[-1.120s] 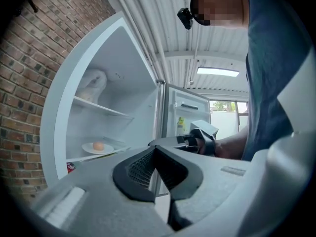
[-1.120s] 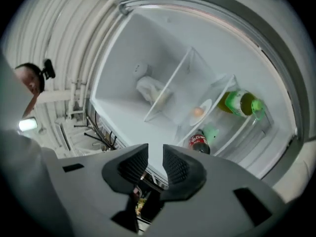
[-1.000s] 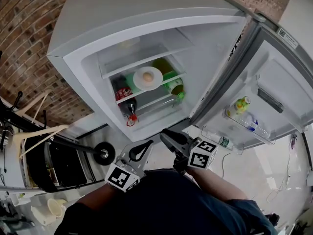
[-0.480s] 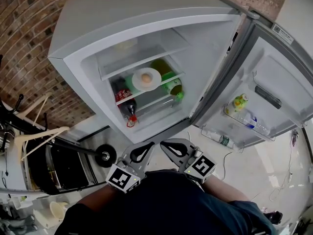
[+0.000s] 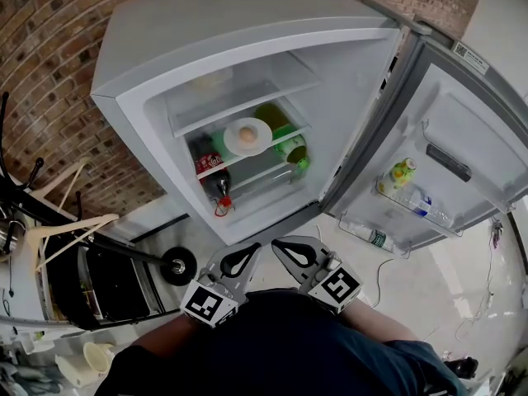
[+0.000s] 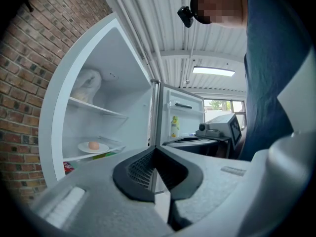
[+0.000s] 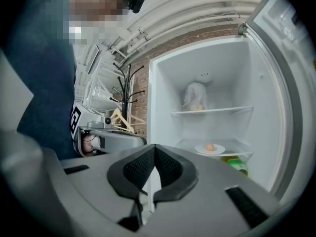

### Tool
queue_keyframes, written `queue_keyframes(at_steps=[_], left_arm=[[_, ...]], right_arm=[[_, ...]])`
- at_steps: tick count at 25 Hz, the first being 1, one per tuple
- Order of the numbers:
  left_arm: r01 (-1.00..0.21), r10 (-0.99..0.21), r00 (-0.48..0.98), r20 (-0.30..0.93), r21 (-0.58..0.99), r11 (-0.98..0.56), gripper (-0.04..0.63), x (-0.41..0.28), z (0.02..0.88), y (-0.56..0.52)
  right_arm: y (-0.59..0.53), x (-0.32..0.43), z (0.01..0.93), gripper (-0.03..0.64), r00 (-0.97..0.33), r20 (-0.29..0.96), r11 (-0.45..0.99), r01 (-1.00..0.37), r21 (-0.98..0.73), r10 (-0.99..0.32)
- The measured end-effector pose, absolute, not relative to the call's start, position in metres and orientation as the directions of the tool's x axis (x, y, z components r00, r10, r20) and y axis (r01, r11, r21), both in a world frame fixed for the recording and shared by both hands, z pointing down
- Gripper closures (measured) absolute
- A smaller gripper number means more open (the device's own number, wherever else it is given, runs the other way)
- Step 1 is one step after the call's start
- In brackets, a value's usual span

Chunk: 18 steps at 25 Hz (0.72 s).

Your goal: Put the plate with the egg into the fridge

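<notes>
A white plate (image 5: 248, 136) with a brown egg (image 5: 246, 134) on it rests on the glass shelf inside the open fridge (image 5: 247, 48). The same plate (image 6: 94, 147) (image 7: 210, 149) appears in both gripper views. Both grippers hang low, close to the person's body, well short of the fridge. My left gripper (image 5: 249, 248) (image 6: 156, 149) is shut with nothing in it. Beside it, my right gripper (image 5: 279, 242) (image 7: 154, 148) is also shut and empty, its tips meeting.
The fridge door (image 5: 462, 147) stands swung open to the right, with bottles (image 5: 402, 176) in its racks. A cola bottle (image 5: 210, 165) and green bottles (image 5: 294, 148) lie under the plate's shelf. A bagged item (image 7: 195, 98) sits on the upper shelf. A coat rack (image 5: 74, 221) stands at left.
My right gripper has shut its jaws and drawn back a little toward the person's body. The left gripper and the plate in the fridge have stayed put.
</notes>
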State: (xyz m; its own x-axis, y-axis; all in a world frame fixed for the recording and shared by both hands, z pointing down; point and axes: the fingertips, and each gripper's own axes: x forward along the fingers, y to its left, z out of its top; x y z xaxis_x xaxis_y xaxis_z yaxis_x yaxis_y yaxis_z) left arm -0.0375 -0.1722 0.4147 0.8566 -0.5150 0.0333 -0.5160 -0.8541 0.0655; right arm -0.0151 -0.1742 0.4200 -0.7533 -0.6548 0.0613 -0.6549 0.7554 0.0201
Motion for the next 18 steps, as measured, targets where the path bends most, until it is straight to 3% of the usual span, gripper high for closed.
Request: queue_keyframes(at_steps=[18], left_arm=[[-0.507, -0.506, 0.862, 0.024, 0.061, -0.860, 0.598, -0.039, 0.413, -0.161]], right_arm=[[-0.160, -0.018, 0.419, 0.607, -0.745, 0.072, 0.749, -0.661, 0.053, -0.663]])
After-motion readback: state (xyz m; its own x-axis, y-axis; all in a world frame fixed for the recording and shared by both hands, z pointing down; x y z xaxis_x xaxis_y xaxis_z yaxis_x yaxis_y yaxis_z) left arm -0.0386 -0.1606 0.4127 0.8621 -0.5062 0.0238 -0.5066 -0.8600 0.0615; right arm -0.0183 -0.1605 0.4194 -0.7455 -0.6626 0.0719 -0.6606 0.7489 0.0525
